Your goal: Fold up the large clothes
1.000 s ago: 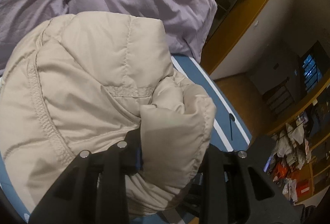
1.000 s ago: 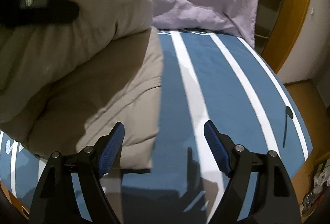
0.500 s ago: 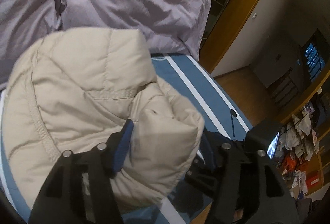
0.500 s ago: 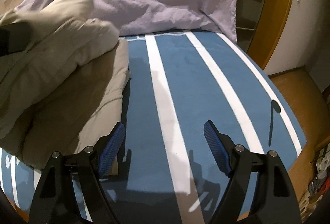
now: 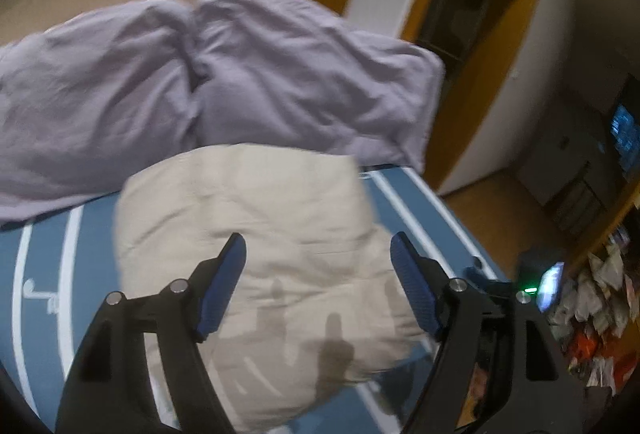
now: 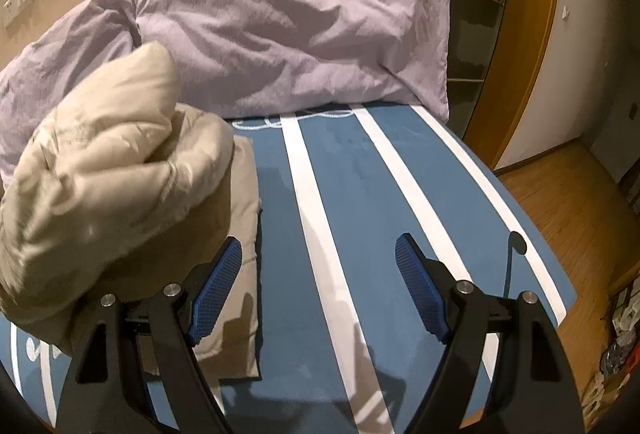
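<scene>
A beige puffy jacket [image 5: 272, 234] lies folded in a bundle on the blue bed with white stripes [image 5: 48, 266]. My left gripper [image 5: 318, 274] is open and empty, hovering just above the jacket. In the right wrist view the jacket [image 6: 112, 170] bulges at the left, its folded top layer resting on a flat lower layer. My right gripper [image 6: 318, 286] is open and empty, over the bare bed [image 6: 360, 194] to the right of the jacket.
Two lilac pillows [image 6: 280, 34] lean against the wall at the head of the bed. The bed's right edge drops to a wooden floor [image 6: 568, 202]. A wooden door frame [image 6: 524, 34] stands at the right. Cluttered shelves [image 5: 600, 294] show at far right.
My left gripper has opened and let go of the jacket fold, then drawn back and up. The jacket has dropped onto the bed. My right gripper has pulled back a little.
</scene>
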`<state>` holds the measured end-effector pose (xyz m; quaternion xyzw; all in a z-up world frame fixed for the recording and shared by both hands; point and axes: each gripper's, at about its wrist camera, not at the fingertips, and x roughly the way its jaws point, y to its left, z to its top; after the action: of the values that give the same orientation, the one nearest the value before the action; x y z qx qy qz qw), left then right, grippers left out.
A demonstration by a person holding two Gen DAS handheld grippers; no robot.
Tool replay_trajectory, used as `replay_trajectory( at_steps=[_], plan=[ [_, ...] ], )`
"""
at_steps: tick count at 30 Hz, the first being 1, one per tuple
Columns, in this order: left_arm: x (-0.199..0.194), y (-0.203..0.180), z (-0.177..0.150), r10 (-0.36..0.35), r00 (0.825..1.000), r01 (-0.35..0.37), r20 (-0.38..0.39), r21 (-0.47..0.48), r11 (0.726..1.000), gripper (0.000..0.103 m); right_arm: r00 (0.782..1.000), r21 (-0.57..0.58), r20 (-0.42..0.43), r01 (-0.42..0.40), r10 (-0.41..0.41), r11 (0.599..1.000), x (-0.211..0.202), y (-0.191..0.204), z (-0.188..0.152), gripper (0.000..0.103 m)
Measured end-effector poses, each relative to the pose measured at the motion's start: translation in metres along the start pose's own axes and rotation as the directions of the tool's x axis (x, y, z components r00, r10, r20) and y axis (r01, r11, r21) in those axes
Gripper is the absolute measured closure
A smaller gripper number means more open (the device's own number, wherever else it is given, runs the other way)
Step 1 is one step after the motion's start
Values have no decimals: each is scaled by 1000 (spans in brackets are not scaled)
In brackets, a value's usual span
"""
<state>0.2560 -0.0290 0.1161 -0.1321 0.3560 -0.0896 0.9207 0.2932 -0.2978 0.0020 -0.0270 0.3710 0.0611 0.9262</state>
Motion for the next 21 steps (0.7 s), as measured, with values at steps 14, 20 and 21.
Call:
replay_trajectory(
  at_steps=[14, 20, 21],
  plan=[
    [32, 97, -25, 156, 980, -172, -122, -129, 977, 28, 1000, 16, -10, 15, -14, 1000, -9, 4, 6, 23],
    [47, 96, -41, 130, 982, -150, -138, -145, 978, 28, 1000, 30, -7, 27, -26, 999, -14, -4, 9, 23],
    [48, 94, -42, 129, 982, -148, -139, -140, 979, 28, 1000, 35, -6, 27, -26, 999, -14, -6, 10, 23]
  ],
)
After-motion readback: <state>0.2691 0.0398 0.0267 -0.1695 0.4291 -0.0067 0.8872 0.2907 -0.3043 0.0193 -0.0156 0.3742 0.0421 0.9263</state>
